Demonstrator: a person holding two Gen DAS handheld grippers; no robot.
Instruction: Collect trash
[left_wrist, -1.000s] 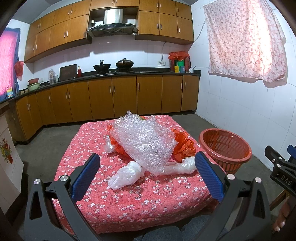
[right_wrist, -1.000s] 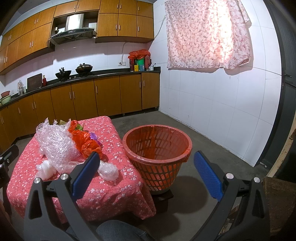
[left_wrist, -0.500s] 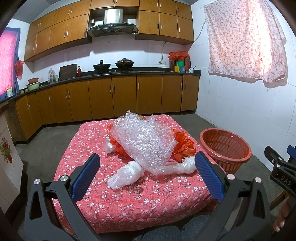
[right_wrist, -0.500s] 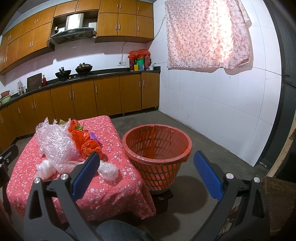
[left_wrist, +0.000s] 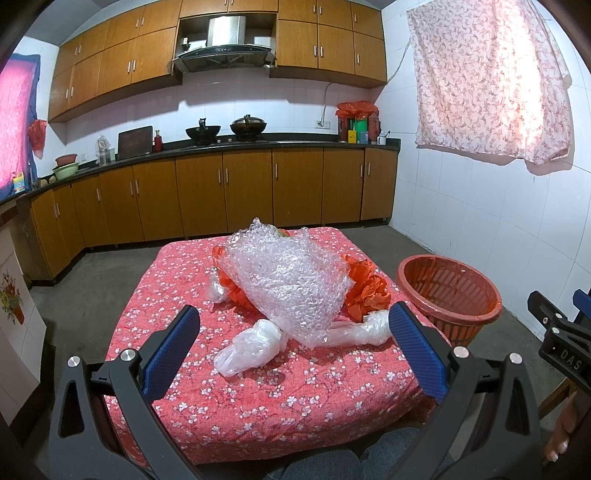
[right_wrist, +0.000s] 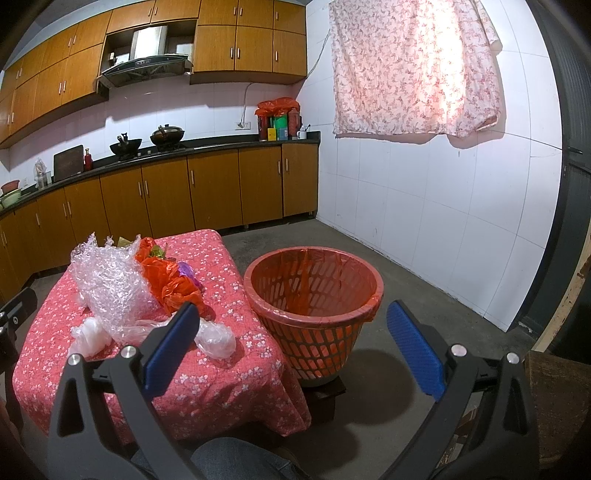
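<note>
A heap of trash lies on a low table with a red flowered cloth (left_wrist: 258, 398): a big sheet of bubble wrap (left_wrist: 288, 280), orange plastic bags (left_wrist: 364, 291) and clear plastic bags (left_wrist: 247, 349). The heap also shows in the right wrist view, with the bubble wrap (right_wrist: 107, 280) at left. An orange basket (left_wrist: 448, 291) lined with a red bag stands on the floor right of the table (right_wrist: 314, 295). My left gripper (left_wrist: 295, 350) is open and empty, short of the heap. My right gripper (right_wrist: 291, 347) is open and empty, before the basket.
Wooden kitchen cabinets (left_wrist: 221, 195) with a dark counter run along the back wall. A white tiled wall (right_wrist: 443, 221) with a flowered curtain (right_wrist: 413, 70) is at right. Grey concrete floor (right_wrist: 406, 295) surrounds table and basket. The person's knees (right_wrist: 236, 458) show at the bottom.
</note>
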